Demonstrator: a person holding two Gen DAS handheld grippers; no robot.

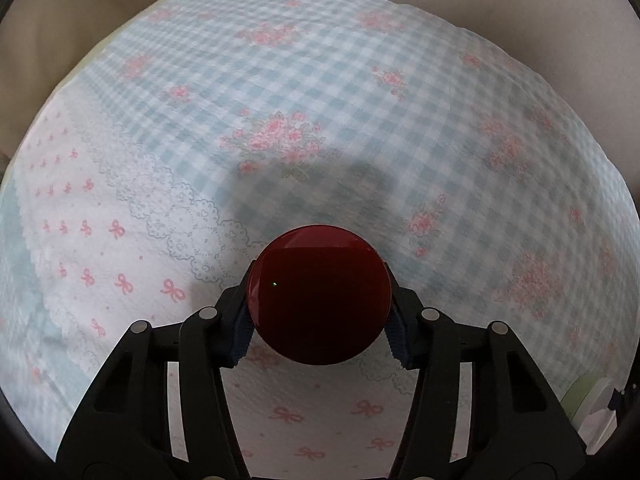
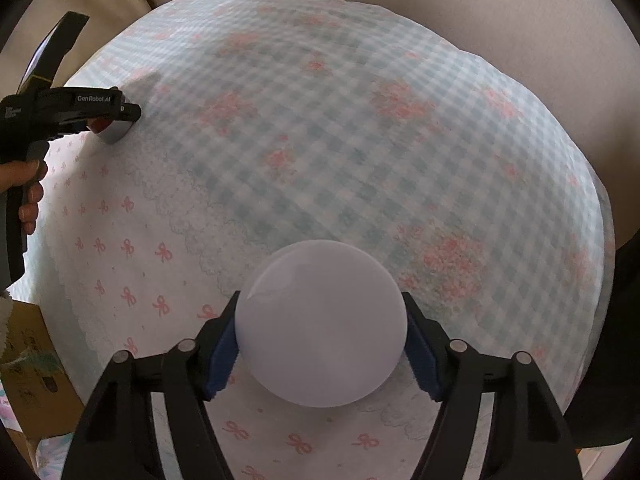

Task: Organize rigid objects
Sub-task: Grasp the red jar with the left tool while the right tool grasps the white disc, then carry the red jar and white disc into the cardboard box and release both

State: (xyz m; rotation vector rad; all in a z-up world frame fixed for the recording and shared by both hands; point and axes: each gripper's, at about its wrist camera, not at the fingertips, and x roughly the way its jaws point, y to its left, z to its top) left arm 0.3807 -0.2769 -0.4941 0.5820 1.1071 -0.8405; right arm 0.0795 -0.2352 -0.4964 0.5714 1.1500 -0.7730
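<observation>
Round table under a blue gingham tablecloth (image 1: 320, 80) with pink flowers. Right gripper (image 2: 322, 336) clamps a white round object (image 2: 320, 324), pads touching both sides, just above the cloth. Left gripper (image 1: 320, 300) clamps a dark red round object (image 1: 319, 294) likewise.

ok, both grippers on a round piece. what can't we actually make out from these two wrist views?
- Red round piece, left wrist view: its top fills the view, so height and underside are hidden.
- White round piece, right wrist view: same, and whether it rests on the tablecloth is unclear.
- Left gripper, right wrist view: small at the frame edge, its pads hidden.
- Cardboard box: cut off by the edge, its print unreadable.
- Far tablecloth: blurred in both views.
</observation>
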